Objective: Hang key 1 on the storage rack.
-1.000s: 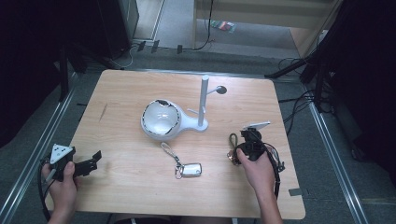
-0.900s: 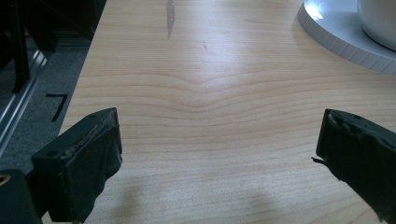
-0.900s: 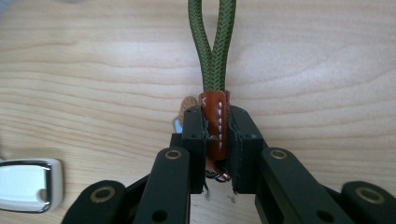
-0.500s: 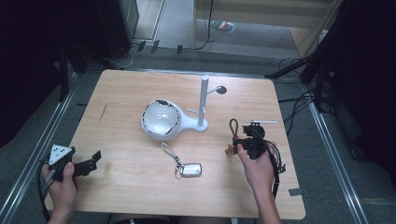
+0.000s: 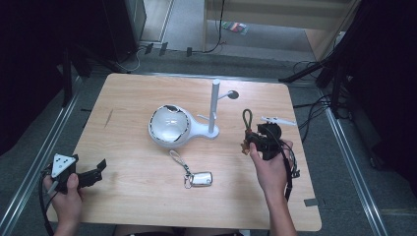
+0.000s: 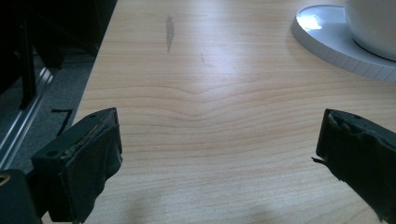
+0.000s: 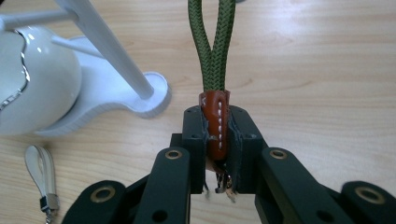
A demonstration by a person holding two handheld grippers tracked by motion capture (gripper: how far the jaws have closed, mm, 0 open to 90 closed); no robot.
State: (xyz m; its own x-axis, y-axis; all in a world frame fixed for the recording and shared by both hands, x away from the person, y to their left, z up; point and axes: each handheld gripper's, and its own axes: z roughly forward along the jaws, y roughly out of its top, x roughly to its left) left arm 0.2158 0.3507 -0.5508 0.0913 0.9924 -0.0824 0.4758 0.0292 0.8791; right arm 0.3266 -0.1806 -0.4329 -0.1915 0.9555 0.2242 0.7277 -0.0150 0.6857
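My right gripper [image 5: 255, 138] [image 7: 215, 133] is shut on a keychain: its jaws pinch the brown leather sleeve [image 7: 215, 122], and the green cord loop [image 5: 247, 118] [image 7: 212, 44] sticks out beyond them. It hovers to the right of the white stand [image 5: 214, 108], a post with a peg and a round egg-shaped bowl [image 5: 168, 125] at its base. A second keychain with a silver fob [image 5: 200, 179] lies flat on the table in front of the stand. My left gripper [image 5: 86, 174] [image 6: 219, 140] rests open at the table's front left corner, nothing between its jaws.
The wooden table [image 5: 123, 98] has metal rails along both sides. Cables trail on the floor [image 5: 314, 113] to the right. The white stand's base rim [image 6: 327, 39] lies ahead of the left gripper at the upper right of its view.
My right gripper has lifted with the green-cord keychain and shifted slightly toward the stand. The left gripper has stayed put.
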